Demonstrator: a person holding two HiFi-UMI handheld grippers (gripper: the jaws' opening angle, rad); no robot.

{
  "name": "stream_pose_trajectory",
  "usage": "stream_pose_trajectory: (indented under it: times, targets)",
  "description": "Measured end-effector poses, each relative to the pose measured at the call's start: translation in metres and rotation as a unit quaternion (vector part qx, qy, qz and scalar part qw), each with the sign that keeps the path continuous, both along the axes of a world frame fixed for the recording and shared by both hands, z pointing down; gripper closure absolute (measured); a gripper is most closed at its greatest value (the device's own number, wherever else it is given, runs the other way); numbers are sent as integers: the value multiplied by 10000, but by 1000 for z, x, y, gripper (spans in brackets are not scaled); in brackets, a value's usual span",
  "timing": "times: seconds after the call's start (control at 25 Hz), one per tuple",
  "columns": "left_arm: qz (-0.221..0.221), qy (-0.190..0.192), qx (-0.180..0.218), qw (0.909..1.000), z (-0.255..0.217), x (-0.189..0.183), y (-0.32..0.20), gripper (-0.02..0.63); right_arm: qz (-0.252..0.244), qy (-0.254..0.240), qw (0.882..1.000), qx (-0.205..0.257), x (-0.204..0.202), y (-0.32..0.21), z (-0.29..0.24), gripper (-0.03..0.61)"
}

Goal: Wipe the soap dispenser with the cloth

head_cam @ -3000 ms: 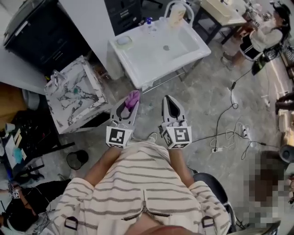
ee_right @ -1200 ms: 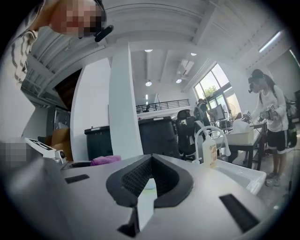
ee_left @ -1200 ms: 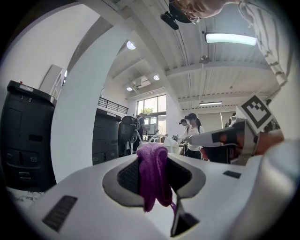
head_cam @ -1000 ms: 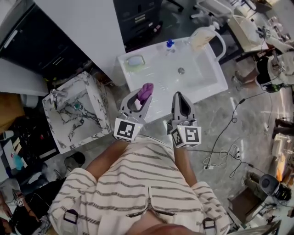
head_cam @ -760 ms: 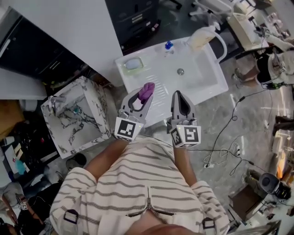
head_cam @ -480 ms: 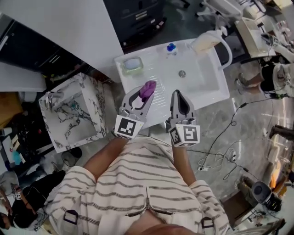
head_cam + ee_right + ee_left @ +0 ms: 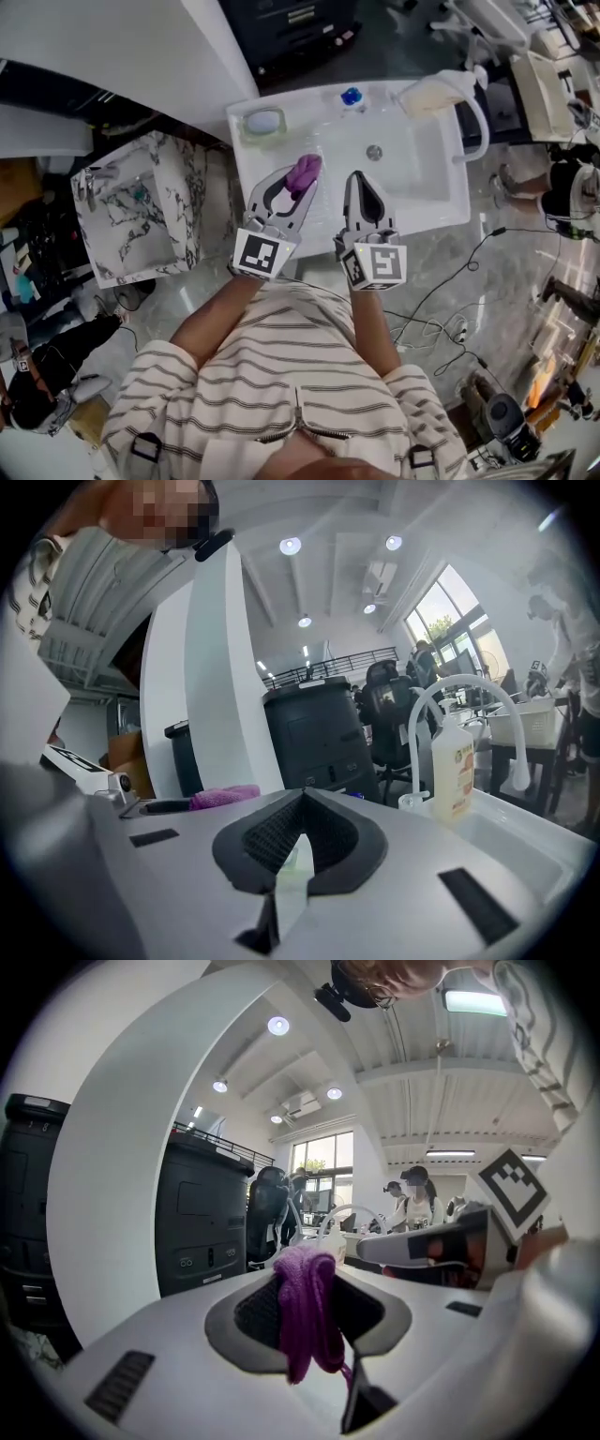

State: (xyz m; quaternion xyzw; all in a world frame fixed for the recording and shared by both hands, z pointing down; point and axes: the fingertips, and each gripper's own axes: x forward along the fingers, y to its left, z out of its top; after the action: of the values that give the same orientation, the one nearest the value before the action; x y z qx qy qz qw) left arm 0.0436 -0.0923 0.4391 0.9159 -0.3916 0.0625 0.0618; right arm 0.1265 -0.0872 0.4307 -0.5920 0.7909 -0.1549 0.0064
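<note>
White sink [image 7: 422, 192] below, standing on a grey floor; the left tongs [image 7: 295, 187] are clamped on the purple cloth [image 7: 304, 172], a fold of it hanging down between the jaws; the right tongs [image 7: 360, 187], just beside them, are pressed together with nothing in them; both hang over the sink's near side; the soap dispenser [image 7: 431, 94] stands ahead and to the right of the right tongs, at the far rim by the white faucet [image 7: 480, 122], well apart from the cloth.
</note>
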Motion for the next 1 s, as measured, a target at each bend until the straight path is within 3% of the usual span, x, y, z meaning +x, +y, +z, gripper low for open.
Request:
stream_pose_trajectory:
  times: [0.76, 1.0]
  targets:
    - [-477, -142, -230, 9985, 47, 13, -46, 483, -251, 172, 9991, -283, 26, -85, 76, 581]
    - [-537, -134, -245, 9982, 53, 16, -54, 483, -348, 218, 9986, -335, 27, -107, 96, 510]
